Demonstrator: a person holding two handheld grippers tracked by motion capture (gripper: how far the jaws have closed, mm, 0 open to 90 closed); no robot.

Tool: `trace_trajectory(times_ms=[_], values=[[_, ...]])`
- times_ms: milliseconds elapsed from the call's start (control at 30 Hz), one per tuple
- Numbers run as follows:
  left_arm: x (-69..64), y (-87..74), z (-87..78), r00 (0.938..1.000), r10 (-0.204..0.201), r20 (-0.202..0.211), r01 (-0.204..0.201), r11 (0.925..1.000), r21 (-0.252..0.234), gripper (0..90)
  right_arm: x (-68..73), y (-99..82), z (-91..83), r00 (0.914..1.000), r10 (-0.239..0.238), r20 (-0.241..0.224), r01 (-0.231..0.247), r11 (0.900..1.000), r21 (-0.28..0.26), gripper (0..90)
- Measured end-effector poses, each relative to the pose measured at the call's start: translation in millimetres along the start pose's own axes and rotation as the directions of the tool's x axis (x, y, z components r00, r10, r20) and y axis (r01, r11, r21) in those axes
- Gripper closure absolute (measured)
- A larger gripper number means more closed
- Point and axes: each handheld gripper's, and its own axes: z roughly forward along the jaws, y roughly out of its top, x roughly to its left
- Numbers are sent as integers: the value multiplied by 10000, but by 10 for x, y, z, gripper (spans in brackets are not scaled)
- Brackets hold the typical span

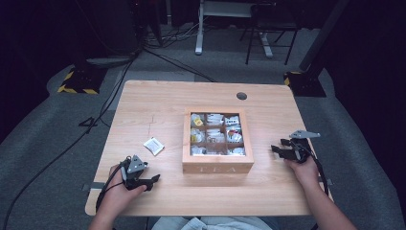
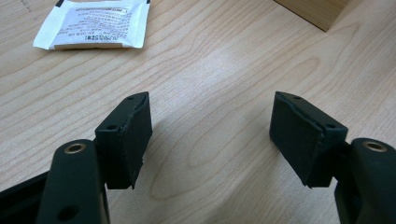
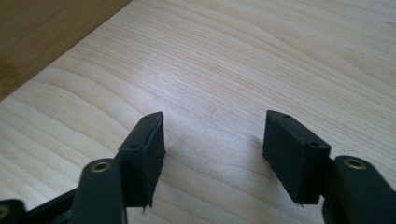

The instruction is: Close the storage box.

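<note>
Wooden tea box (image 1: 218, 165) sits mid-table (image 1: 143, 103), lid off or open; nine compartments, all appear to hold packets, though what sits in each is too small to read.

One loose tea packet (image 1: 153, 145) lies flat on the table left of the box, well apart from its left wall. In the left gripper view the same packet (image 2: 93, 24) lies ahead and left of the jaws, printed side up; a corner of the box (image 2: 317, 11) shows at the upper right.

Left gripper (image 1: 154, 180): low over the table, near the box's front left corner, on the person's side of the packet. Jaws spread wide, nothing between them but bare wood (image 2: 210, 135).

Right gripper (image 1: 277, 149): just off the box's right wall, low over the table, pointing toward the box. Jaws likewise spread, empty (image 3: 212, 140). The box wall (image 3: 42, 37) fills the upper left of its view.

Judgement on progress: the work looks to be getting the stray packet into the box. Not yet begun in any visible way: the packet is untouched and neither tool is closing on anything. Left to do: bring the left gripper forward to the packet, pinch an edge (flat paper on flat wood, likely fiddly), lift, carry right over the box wall, drop into a compartment. Which compartment has room, I cannot tell.
</note>
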Motion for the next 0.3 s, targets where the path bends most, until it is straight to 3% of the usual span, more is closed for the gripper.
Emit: trace_trajectory(times_ms=[300], values=[[-5, -6, -7, 10000, -41, 9, 41, 10000, 14, 303, 68, 2, 34, 9997, -6, 259, 1, 9998, 193, 175]])
